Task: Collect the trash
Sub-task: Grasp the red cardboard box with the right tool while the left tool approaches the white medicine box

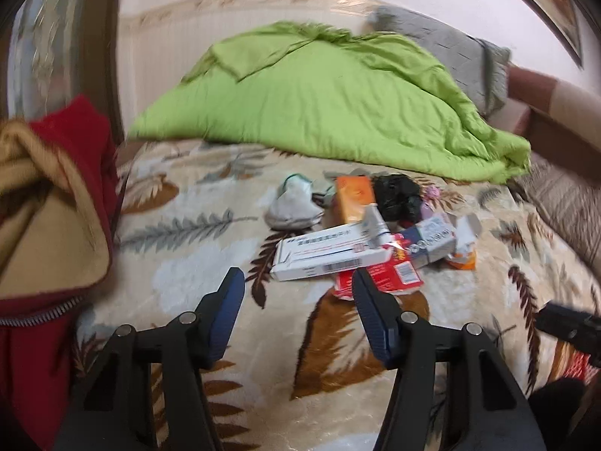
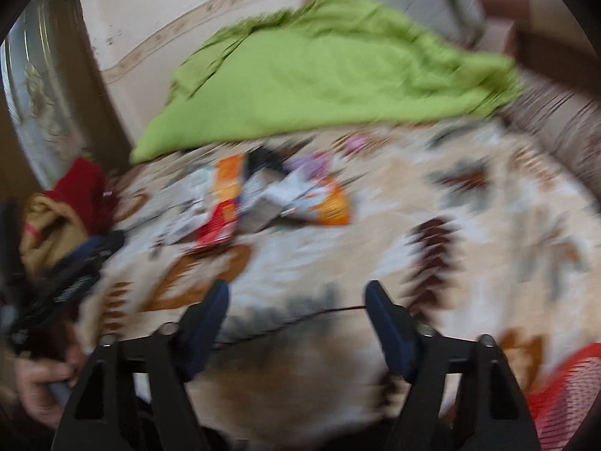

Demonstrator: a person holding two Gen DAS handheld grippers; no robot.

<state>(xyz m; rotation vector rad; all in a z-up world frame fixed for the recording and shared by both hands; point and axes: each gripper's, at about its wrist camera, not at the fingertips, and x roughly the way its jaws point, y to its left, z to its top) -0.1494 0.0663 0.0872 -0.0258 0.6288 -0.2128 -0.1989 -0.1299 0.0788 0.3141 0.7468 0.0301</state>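
Observation:
A heap of trash lies on the leaf-patterned blanket (image 1: 180, 278): a white carton (image 1: 326, 255), a red wrapper (image 1: 387, 280), an orange box (image 1: 355, 197), a grey-blue box (image 1: 432, 240), a black bag (image 1: 398, 195) and a crumpled grey-white wad (image 1: 293, 206). My left gripper (image 1: 296, 285) is open and empty just in front of the white carton. My right gripper (image 2: 296, 297) is open and empty, hovering over the blanket short of the blurred heap (image 2: 263, 203). The left gripper's fingers (image 2: 94, 251) show at the left edge of the right wrist view.
A green quilt (image 1: 323, 101) is bunched behind the trash, with a grey pillow (image 1: 450, 49) beyond. A red and tan jacket (image 1: 56, 195) lies at the left. A red mesh basket (image 2: 563, 394) sits at the lower right. A wall runs behind the bed.

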